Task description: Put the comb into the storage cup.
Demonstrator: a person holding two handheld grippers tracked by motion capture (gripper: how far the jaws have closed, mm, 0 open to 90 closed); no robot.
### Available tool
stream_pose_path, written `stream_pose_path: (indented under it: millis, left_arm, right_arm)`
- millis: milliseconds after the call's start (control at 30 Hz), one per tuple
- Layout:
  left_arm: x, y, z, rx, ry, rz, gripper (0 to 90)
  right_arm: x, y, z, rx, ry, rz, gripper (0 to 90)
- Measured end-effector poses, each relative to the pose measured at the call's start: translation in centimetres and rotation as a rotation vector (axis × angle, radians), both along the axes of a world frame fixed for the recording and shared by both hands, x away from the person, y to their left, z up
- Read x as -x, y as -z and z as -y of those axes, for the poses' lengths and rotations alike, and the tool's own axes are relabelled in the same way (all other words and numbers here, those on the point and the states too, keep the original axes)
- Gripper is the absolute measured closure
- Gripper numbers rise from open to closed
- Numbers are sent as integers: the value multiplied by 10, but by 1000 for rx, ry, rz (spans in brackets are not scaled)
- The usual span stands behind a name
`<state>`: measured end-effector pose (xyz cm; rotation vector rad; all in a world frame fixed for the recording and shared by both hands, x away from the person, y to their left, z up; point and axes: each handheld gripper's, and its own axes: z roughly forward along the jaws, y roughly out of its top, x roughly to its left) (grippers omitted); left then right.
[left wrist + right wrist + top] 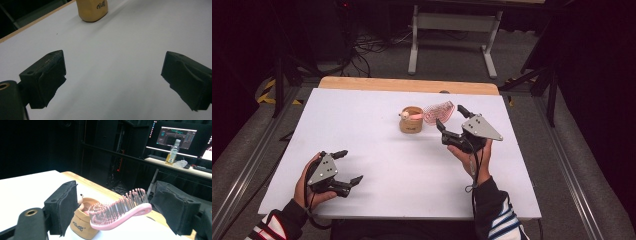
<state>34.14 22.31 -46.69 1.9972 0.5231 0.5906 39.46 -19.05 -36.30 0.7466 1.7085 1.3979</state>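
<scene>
Pink plastic hairbrush (pixel 120 211) leans in the tan wooden cup (pixel 411 120) mid-surface, apparently already placed. Right tongs (pixel 451 118) gape around its head, pads seemingly clear; left tongs (pixel 350 166) rest wide open and empty on the white surface (pixel 377 165).

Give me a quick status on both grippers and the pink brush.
Left gripper open, idle near table edge. Right gripper open, jaws either side of pink brush, pads clear. Brush handle in tan cup. Nothing in the way.
</scene>
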Motion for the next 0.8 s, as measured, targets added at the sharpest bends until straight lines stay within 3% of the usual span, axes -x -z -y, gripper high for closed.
stream_pose_path:
  millis: [100, 333, 533, 800]
  left_arm:
    - [0, 0, 0, -1, 0, 0, 66]
    - [0, 0, 0, -1, 3, 2, 66]
    - [0, -1, 0, -1, 2, 3, 66]
    - [0, -1, -1, 0, 2, 3, 65]
  right_arm:
    - [2, 1, -1, 16, -3, -1, 186]
    - [4, 1, 0, -16, -17, 0, 112]
    - [5, 1, -1, -11, -16, -2, 52]
    - [8, 2, -3, 7, -8, 4, 45]
